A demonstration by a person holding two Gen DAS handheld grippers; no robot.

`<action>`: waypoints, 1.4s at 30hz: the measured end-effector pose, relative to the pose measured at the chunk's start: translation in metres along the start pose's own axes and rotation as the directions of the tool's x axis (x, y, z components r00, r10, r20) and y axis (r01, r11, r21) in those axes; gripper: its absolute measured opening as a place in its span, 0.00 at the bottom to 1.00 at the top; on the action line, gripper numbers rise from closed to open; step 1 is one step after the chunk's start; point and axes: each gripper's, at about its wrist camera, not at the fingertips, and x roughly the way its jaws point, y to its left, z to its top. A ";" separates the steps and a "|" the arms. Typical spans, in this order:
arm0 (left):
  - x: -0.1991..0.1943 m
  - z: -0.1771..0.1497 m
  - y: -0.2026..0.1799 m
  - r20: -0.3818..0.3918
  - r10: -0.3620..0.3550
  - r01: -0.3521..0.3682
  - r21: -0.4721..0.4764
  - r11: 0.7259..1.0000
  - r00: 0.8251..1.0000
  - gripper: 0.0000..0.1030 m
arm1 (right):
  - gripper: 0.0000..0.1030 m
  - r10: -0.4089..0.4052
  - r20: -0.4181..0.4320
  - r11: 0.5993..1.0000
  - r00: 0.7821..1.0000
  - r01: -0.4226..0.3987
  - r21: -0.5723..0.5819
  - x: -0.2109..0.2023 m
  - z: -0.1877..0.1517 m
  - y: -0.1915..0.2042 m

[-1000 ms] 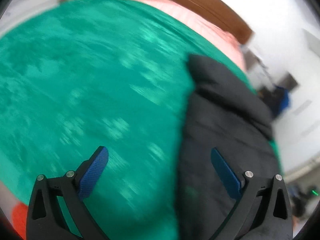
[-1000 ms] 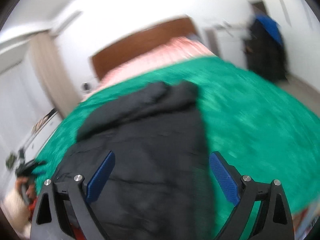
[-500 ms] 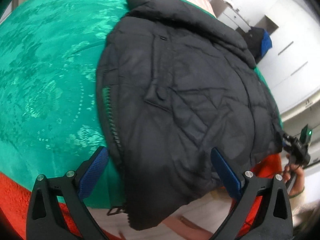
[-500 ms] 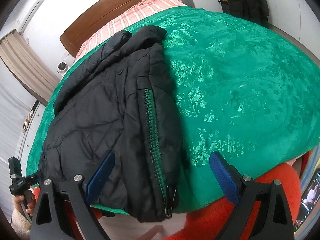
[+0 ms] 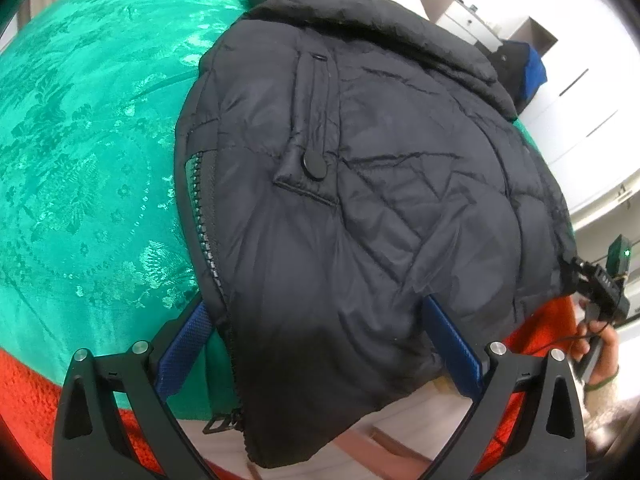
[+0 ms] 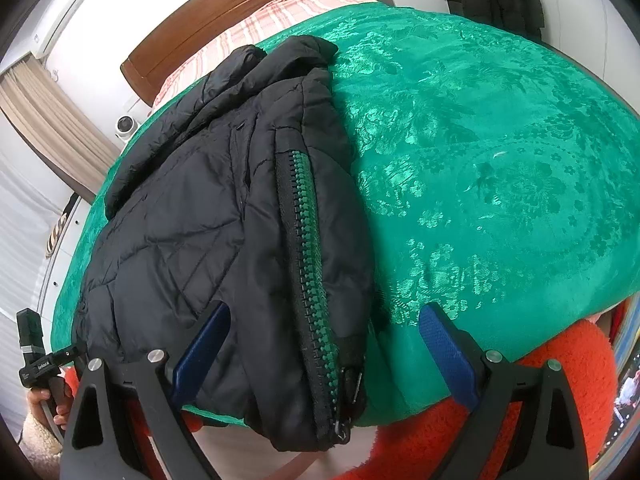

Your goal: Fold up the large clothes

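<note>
Jacket (image 6: 224, 216), black and unlabelled, lies folded on green bedspread (image 6: 500, 184).

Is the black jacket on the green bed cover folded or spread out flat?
Folded lengthwise: the black jacket lies as a narrow bundle, its zipper running along one outer edge, hem hanging over the bed edge.

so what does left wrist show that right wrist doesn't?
Left wrist only: the jacket's snap button on its pocket flap, and the right gripper seen from outside at the hem corner. Right wrist only: the wooden headboard, curtain and the left gripper at the opposite corner. Both: the black jacket folded on the green bedspread, zipper along one edge, own jaws open.
</note>
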 end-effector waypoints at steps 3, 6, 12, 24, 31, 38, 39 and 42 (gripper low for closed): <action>0.001 -0.002 -0.002 -0.006 0.003 -0.003 0.007 1.000 1.000 0.99 | 0.92 -0.013 -0.022 1.000 1.000 0.012 -0.026 0.002 0.000 0.005; 0.001 -0.006 -0.004 -0.018 0.007 -0.007 0.021 1.000 1.000 0.99 | 0.92 -0.019 -0.051 0.998 0.999 0.016 -0.054 0.003 -0.001 0.006; 0.003 -0.009 -0.007 -0.058 0.020 -0.019 0.031 0.999 0.998 0.94 | 0.92 0.004 -0.127 0.995 0.992 -0.017 -0.097 0.005 0.001 0.002; -0.021 -0.019 0.011 -0.083 -0.026 0.020 -0.066 0.998 0.996 0.17 | 0.27 0.120 -0.251 0.981 0.961 -0.154 -0.119 0.007 0.020 0.009; -0.061 -0.067 0.010 -0.188 -0.093 0.086 -0.044 0.995 0.978 0.15 | 0.23 0.170 -0.363 0.969 0.916 -0.223 -0.108 -0.037 0.000 0.011; -0.141 -0.067 0.005 -0.111 -0.212 0.201 -0.106 0.974 0.971 0.13 | 0.22 0.440 -0.302 0.897 0.846 -0.433 0.093 -0.097 0.021 0.016; -0.158 -0.041 0.002 -0.045 -0.226 0.222 -0.081 0.972 0.973 0.13 | 0.22 0.479 -0.259 0.877 0.839 -0.474 0.086 -0.102 0.044 0.024; -0.182 0.039 -0.010 0.122 -0.216 0.217 0.008 0.976 0.969 0.14 | 0.21 0.545 -0.146 0.837 0.826 -0.544 0.049 -0.096 0.119 0.041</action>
